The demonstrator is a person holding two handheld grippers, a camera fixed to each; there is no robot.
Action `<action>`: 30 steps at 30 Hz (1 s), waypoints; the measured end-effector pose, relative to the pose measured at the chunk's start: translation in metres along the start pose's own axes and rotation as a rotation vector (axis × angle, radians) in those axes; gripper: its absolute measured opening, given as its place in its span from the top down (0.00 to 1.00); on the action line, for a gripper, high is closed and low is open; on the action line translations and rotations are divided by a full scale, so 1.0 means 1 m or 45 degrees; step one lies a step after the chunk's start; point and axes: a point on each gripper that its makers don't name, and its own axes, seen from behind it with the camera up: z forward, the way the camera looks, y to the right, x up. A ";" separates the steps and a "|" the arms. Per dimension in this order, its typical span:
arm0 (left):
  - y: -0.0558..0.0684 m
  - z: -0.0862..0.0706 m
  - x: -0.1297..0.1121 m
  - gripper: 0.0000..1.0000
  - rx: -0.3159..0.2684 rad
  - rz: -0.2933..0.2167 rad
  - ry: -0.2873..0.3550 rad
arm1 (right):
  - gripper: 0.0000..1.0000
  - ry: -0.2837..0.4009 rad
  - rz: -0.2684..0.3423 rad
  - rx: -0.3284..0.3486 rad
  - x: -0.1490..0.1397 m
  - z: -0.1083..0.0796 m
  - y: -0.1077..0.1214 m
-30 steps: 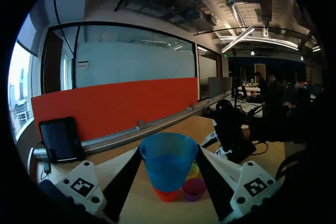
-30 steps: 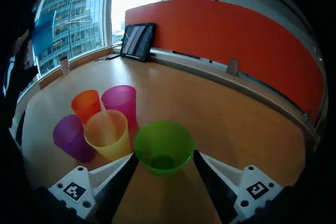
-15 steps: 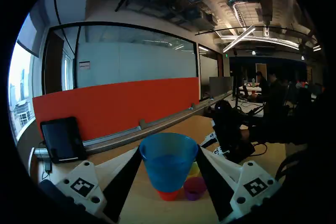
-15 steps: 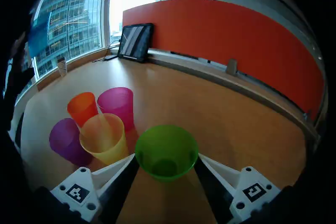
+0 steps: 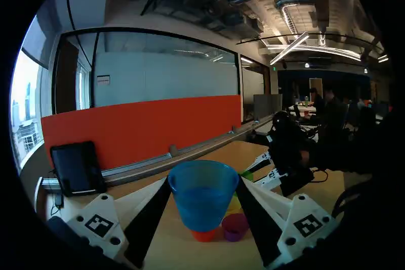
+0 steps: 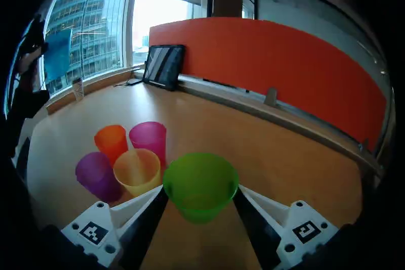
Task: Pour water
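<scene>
Just left of the green cup (image 6: pixel 201 184) stand four cups (image 6: pixel 136 171); the table (image 6: pixel 283 153) on its right lies open.

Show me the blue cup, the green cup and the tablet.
blue cup (image 5: pixel 202 206): left gripper view, on its front wall.
green cup (image 6: pixel 200 181): right gripper view, on its inner wall.
tablet (image 6: pixel 163 66): right gripper view, on its screen.

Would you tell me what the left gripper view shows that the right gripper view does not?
Left gripper view: ceiling lights and people seated far off. Right gripper view: city windows, the magenta cup and the green cup's inside. Shared: blue cup, orange cup, purple cup, tablet and orange wall panel.
</scene>
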 end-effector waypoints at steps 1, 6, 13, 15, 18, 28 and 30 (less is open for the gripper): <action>0.000 0.000 0.000 0.12 -0.001 -0.001 0.000 | 0.09 0.014 -0.005 -0.001 0.004 -0.004 -0.001; 0.000 -0.001 0.000 0.12 0.000 -0.002 0.003 | 0.09 0.088 -0.029 0.000 0.023 -0.023 -0.008; 0.001 -0.001 0.002 0.12 0.001 -0.015 0.017 | 0.09 0.221 -0.051 0.000 0.055 -0.048 -0.019; 0.001 -0.001 0.003 0.12 0.001 -0.021 0.022 | 0.09 0.256 -0.055 0.001 0.062 -0.054 -0.021; 0.000 -0.001 0.005 0.12 0.003 -0.027 0.028 | 0.09 0.302 -0.062 0.002 0.071 -0.062 -0.024; -0.001 0.000 0.007 0.12 0.005 -0.037 0.035 | 0.09 0.411 -0.070 -0.003 0.093 -0.079 -0.032; -0.001 0.000 0.007 0.12 0.006 -0.039 0.037 | 0.09 0.435 -0.072 -0.001 0.098 -0.083 -0.035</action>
